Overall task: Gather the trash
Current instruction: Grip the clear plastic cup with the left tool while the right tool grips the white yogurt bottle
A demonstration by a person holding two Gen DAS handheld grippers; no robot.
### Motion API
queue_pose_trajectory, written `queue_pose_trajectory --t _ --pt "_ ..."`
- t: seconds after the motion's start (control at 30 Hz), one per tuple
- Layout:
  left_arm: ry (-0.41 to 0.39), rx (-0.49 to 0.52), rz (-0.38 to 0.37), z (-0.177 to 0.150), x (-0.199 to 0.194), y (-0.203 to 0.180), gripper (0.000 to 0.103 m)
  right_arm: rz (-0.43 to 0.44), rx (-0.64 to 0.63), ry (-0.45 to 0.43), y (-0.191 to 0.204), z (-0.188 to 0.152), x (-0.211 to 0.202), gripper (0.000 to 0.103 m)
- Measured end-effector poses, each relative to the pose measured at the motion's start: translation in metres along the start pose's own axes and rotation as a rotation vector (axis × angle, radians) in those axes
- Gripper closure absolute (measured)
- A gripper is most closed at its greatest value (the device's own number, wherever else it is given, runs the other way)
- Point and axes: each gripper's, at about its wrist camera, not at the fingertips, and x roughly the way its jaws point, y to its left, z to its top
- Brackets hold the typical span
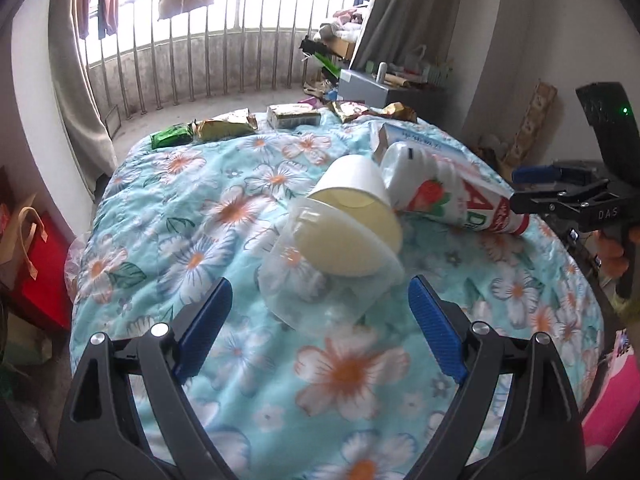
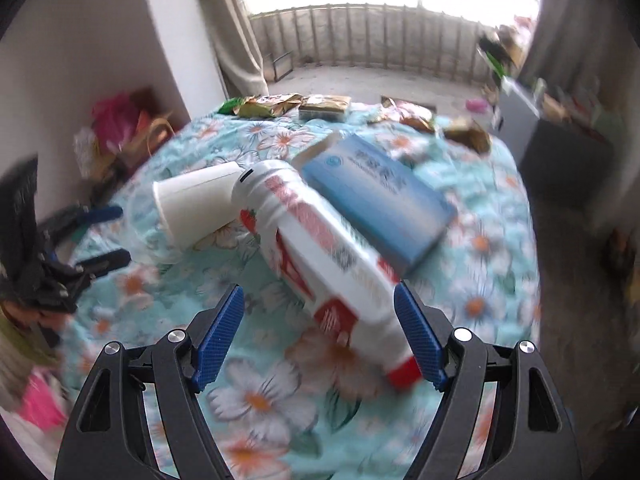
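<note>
We see a bed covered by a floral quilt [image 1: 240, 216], pale blue with white and orange flowers. Our left gripper [image 1: 320, 328] hangs over the near part of the quilt with its blue pads spread wide and nothing between them; just beyond its tips lies a clear plastic tub [image 1: 320, 284] tipped on its side, with a white paper cup [image 1: 356, 196] lying partly inside its mouth. To the right of the cup lies a white bottle [image 1: 448, 196] with a strawberry picture and red lettering, its base touching the cup. Behind the bottle rests a blue box [image 1: 424, 136]. Along the far edge of the quilt sit a green packet [image 1: 172, 135], gold wrappers [image 1: 230, 126] and a small carton [image 1: 294, 115]. Our right gripper [image 2: 319, 332] is also wide open; in its own view the bottle's red-capped end lies between the pads, close to the right pad, though blur keeps us from telling whether it touches. Nothing is clamped. Beyond the bed stands a balcony railing [image 1: 200, 68] with curtains on both sides.
</note>
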Motion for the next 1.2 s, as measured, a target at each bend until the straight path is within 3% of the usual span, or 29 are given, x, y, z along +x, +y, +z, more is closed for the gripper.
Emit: queue_pose_trajectory --t 0.2,0.33,0.43,0.53,0.83,1.03,1.2 --pt "0.076 0.022 -0.056 0.005 0.027 0.004 0.018 -0.015 -0.118 0.083 0.008 0.019 0.038 0.028" --pt "0.092 0.024 -0.061 0.005 0.037 -0.002 0.020 -0.002 -0.084 0.122 -0.001 0.023 0.054 0.028" --pt "0.101 0.002 -0.087 0.003 0.041 -0.003 0.030 0.030 -0.046 0.117 -0.008 0.023 0.055 0.028" --pt "0.091 -0.035 -0.096 0.003 0.041 0.000 0.031 0.026 -0.058 0.117 -0.005 0.022 0.056 0.027" --pt "0.077 -0.104 -0.132 -0.012 0.007 -0.010 0.032 -0.114 -0.151 0.167 0.009 0.013 0.075 0.027" --pt "0.076 -0.152 -0.201 -0.034 -0.021 -0.032 0.033 -0.058 -0.071 0.199 0.011 -0.008 0.047 0.029" --pt "0.079 -0.200 -0.259 -0.055 -0.037 -0.056 0.036 0.009 0.118 0.259 0.000 -0.054 0.010 0.029"
